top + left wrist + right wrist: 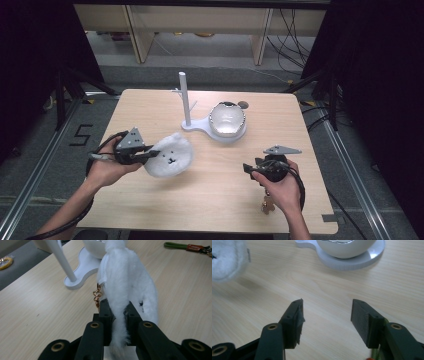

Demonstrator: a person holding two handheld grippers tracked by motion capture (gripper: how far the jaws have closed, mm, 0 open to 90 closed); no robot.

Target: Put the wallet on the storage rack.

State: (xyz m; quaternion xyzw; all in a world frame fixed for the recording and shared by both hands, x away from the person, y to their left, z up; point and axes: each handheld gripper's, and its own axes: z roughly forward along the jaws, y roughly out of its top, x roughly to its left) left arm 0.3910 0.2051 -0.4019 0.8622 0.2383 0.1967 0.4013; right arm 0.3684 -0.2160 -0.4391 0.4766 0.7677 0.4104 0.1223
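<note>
Left gripper view puts the left gripper (pixel 119 315) with its jaws pressed on the bottom edge of a white fluffy pouch (pixel 127 282), the fur squeezed thin between the pads. From that pinch the pouch stands up and away toward 12 o'clock, edge-on to the camera, so its long axis runs straight out along the jaws. A small gold clasp (pixel 97 296) dangles from the zip side at about 10 o'clock of the pinch.

Past the pouch, the white stand (pixel 82 261) lies at 11 o'clock: its upright post leans across the upper left corner and its flat base spreads on the wooden table (pixel 37 305).

On the high view the pouch (pixel 170 155) hangs off the left gripper (pixel 147 156) at its 3 o'clock, lifted clear of the tabletop judging by the shadow beneath. The stand's post (pixel 185 97) lies at about 1 o'clock from the pouch, well apart, with the bowl-shaped dish (pixel 227 120) beside it.

The right gripper (pixel 248 168) sits at 3 o'clock from the pouch, its jaws spread with nothing between them. The left hand (pixel 107 167) is the nearer to the stand's side pegs.
</note>
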